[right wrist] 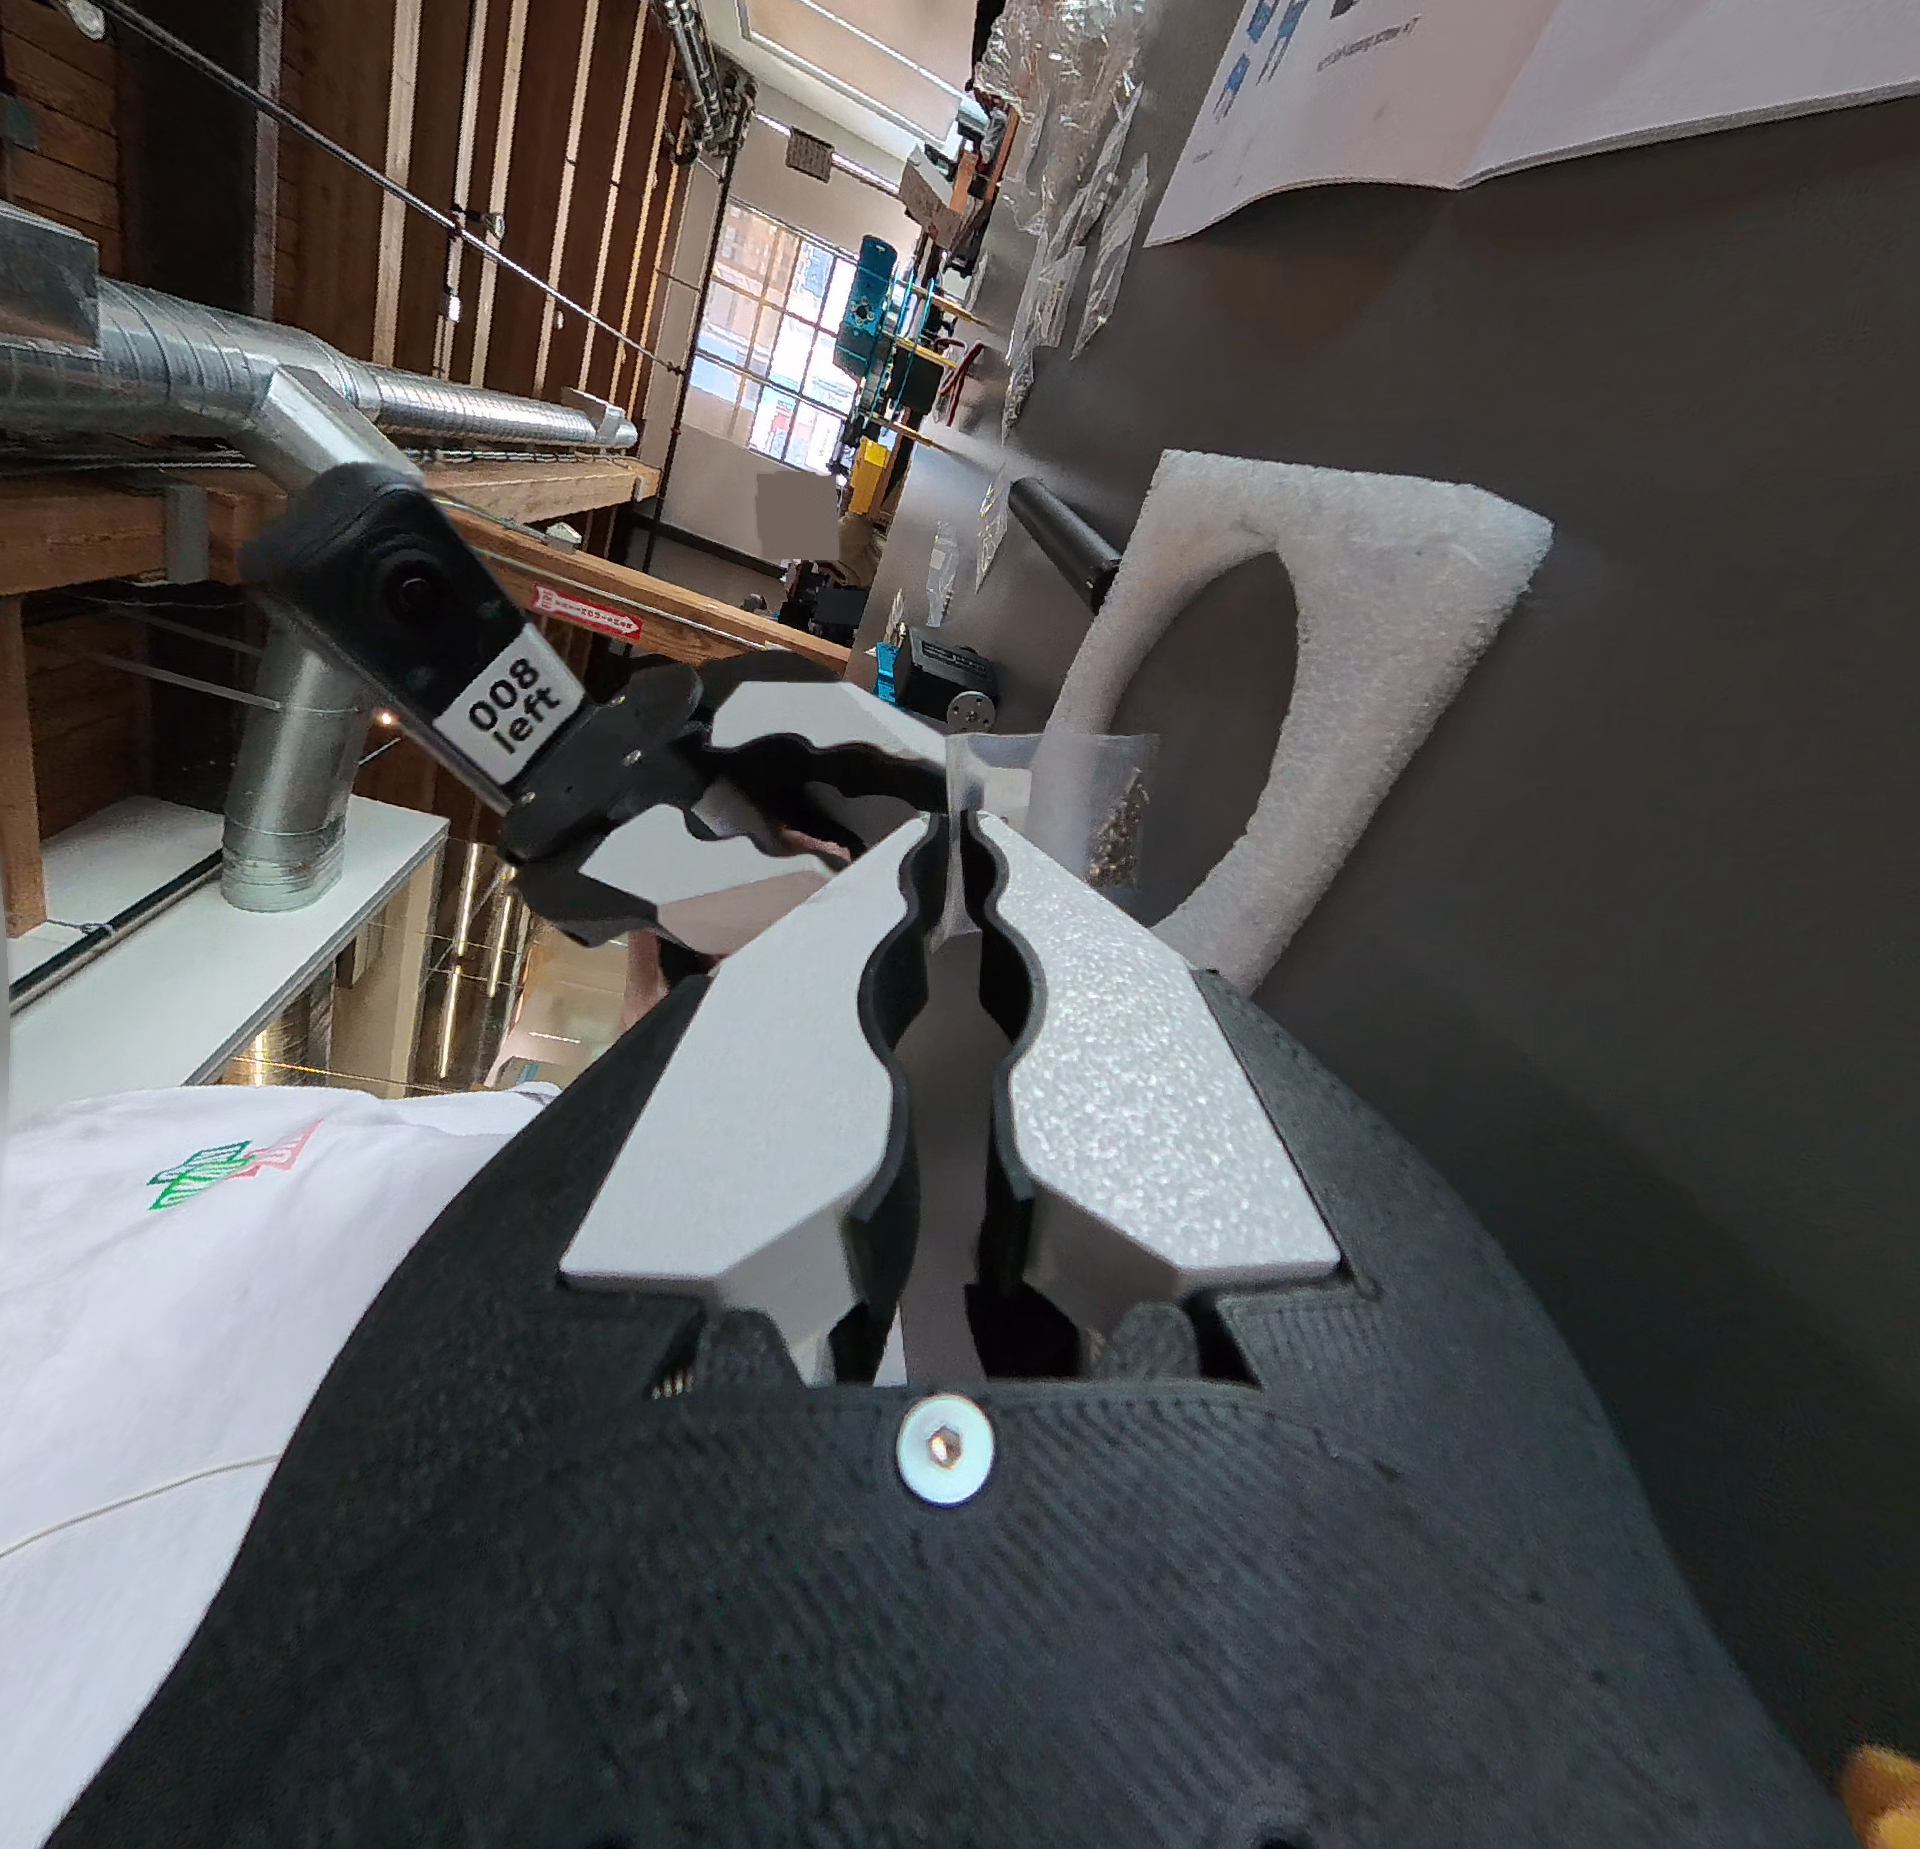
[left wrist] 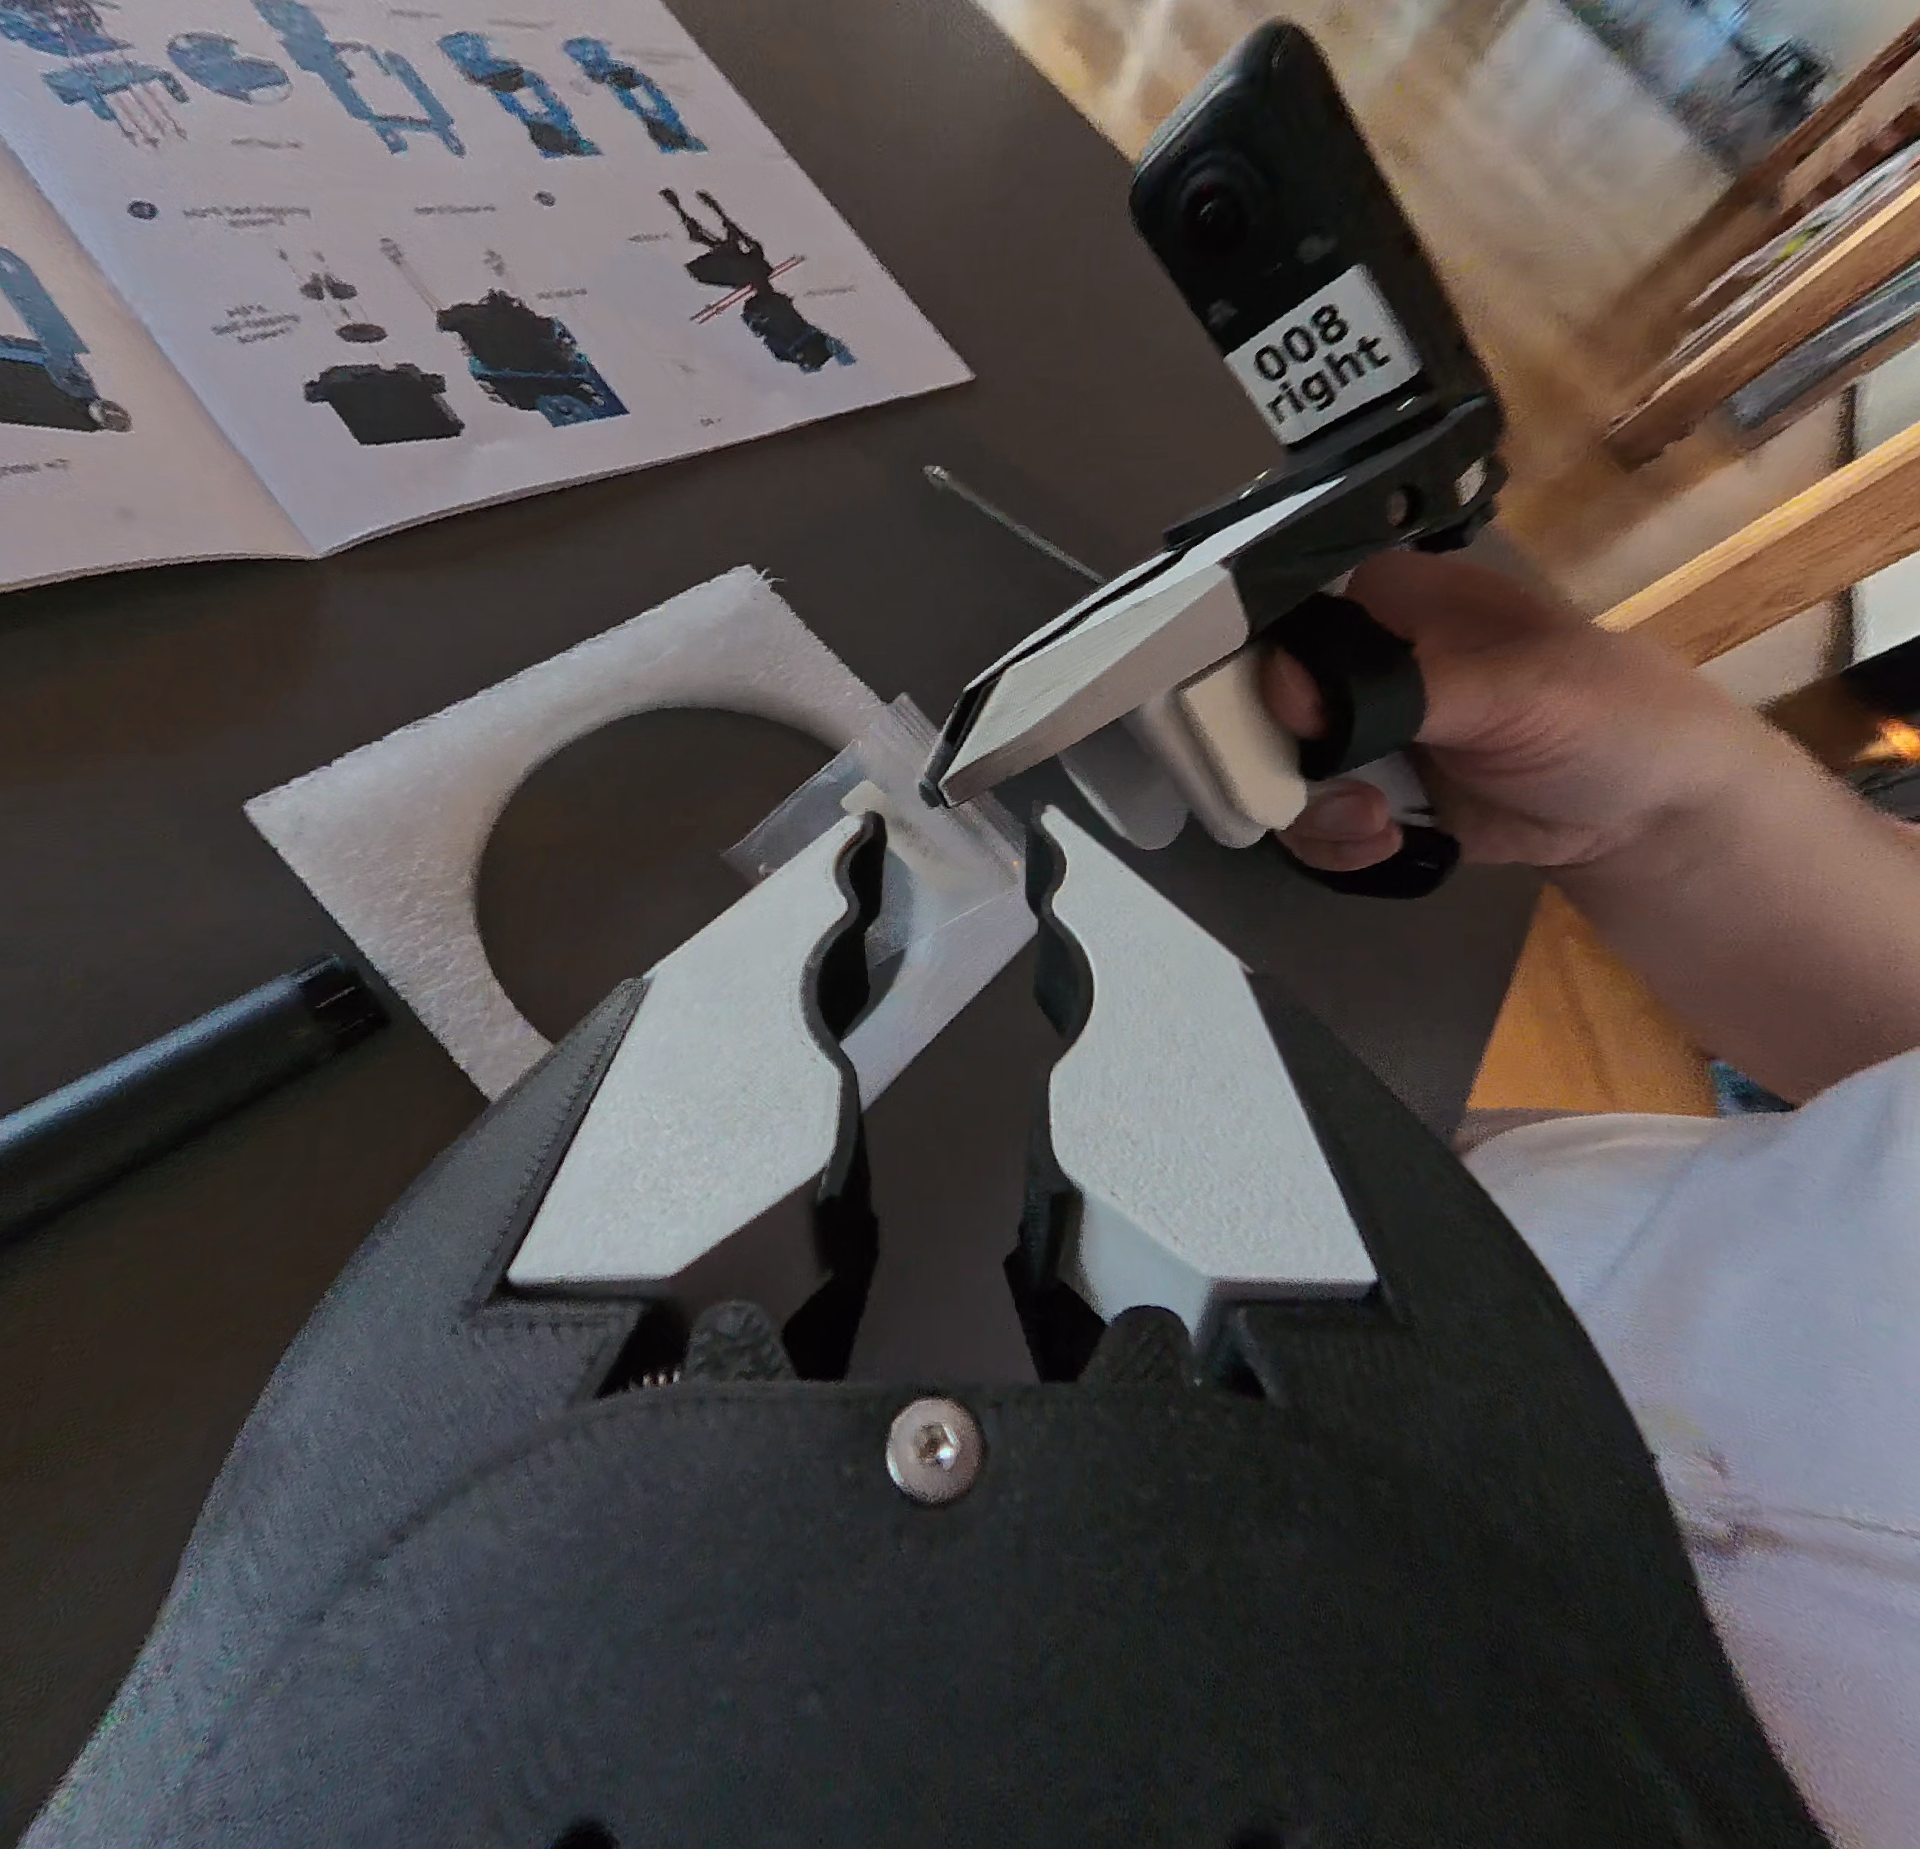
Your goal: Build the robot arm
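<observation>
A small clear plastic bag (left wrist: 805,812) lies over the near corner of a white foam square (left wrist: 416,812) with a round hole. In the right wrist view the bag (right wrist: 1081,771) holds several small brass screws (right wrist: 1117,838). My right gripper (right wrist: 953,833) is shut on the bag's edge; in the left wrist view its tip (left wrist: 935,776) pinches the bag from the right. My left gripper (left wrist: 953,828) is open, its jaws standing either side of the bag just below the right tip. It also shows in the right wrist view (right wrist: 883,802), close against the bag.
An open instruction booklet (left wrist: 416,241) lies on the dark table (left wrist: 1039,241) beyond the foam. A black tube (left wrist: 156,1082) lies to the left and a thin metal rod (left wrist: 1008,526) behind the right gripper. More clear bags (right wrist: 1070,189) and a black part (right wrist: 945,672) sit farther along. Only a small space, under 4 cm, lies between the two pairs of fingers. From either gripper's tips it is about 9 cm to the white foam square (left wrist: 416,812). Look for it in the right wrist view (right wrist: 1174,530) too.
</observation>
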`<state>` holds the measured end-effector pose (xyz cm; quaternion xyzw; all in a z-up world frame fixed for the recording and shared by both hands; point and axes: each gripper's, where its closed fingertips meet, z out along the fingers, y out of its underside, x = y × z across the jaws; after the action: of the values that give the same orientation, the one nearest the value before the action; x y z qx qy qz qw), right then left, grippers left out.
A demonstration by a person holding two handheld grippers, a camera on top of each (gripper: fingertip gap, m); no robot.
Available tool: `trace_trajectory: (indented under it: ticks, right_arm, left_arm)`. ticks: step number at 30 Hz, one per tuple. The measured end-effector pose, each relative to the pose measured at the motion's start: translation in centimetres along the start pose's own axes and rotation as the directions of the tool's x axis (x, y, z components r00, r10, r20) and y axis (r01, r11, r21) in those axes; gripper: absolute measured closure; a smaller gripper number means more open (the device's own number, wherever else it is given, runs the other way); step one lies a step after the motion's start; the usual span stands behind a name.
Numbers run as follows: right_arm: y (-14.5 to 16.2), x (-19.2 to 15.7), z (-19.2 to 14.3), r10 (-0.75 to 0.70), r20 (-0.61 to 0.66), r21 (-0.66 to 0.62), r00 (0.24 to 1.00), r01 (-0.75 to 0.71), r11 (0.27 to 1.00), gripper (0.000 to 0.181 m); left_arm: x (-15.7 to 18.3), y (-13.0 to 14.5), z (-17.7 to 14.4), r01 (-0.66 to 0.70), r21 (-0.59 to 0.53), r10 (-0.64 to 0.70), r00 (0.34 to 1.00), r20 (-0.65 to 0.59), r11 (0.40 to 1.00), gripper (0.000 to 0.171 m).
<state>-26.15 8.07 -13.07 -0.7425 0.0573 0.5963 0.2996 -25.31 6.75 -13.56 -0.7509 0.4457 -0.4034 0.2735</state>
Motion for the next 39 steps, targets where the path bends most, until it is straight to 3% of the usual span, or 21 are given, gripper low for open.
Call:
trace_trajectory:
  ticks: [4,9,23,29,32,35,39]
  right_arm:
    - [-0.1,0.3,0.0,0.002,-0.019,-0.004,1.000,-0.002,1.000,0.181]
    - [-0.2,0.5,-0.1,-0.013,-0.038,-0.010,0.999,0.013,1.000,0.181]
    - [-0.3,0.6,-0.1,-0.013,-0.026,-0.022,1.000,0.013,1.000,0.181]
    - [0.0,1.1,-0.2,-0.034,-0.065,-0.035,0.997,0.032,0.999,0.181]
    - [-0.1,1.0,-0.2,-0.028,-0.059,-0.033,0.998,0.026,0.999,0.180]
    - [-0.3,0.8,-0.2,-0.024,-0.046,-0.020,0.999,0.023,1.000,0.179]
    - [-0.5,0.0,0.0,0.011,0.018,0.001,1.000,-0.011,1.000,0.176]
  left_arm:
    - [-0.9,0.5,0.9,-0.090,-0.060,0.098,0.984,0.150,0.994,0.147]
    - [-1.2,0.2,1.2,-0.157,-0.086,0.173,0.957,0.233,0.984,0.149]
    - [-0.8,0.3,1.5,-0.144,-0.081,0.156,0.973,0.171,0.986,0.161]
    - [-1.4,1.0,1.8,-0.315,-0.223,0.358,0.913,0.195,0.923,0.163]
    - [-1.4,0.8,1.8,-0.358,-0.241,0.410,0.886,0.218,0.902,0.164]
    - [-1.3,0.7,1.9,-0.321,-0.206,0.362,0.909,0.208,0.924,0.165]
    - [-1.0,0.4,1.5,-0.186,-0.110,0.197,0.974,0.109,0.976,0.167]
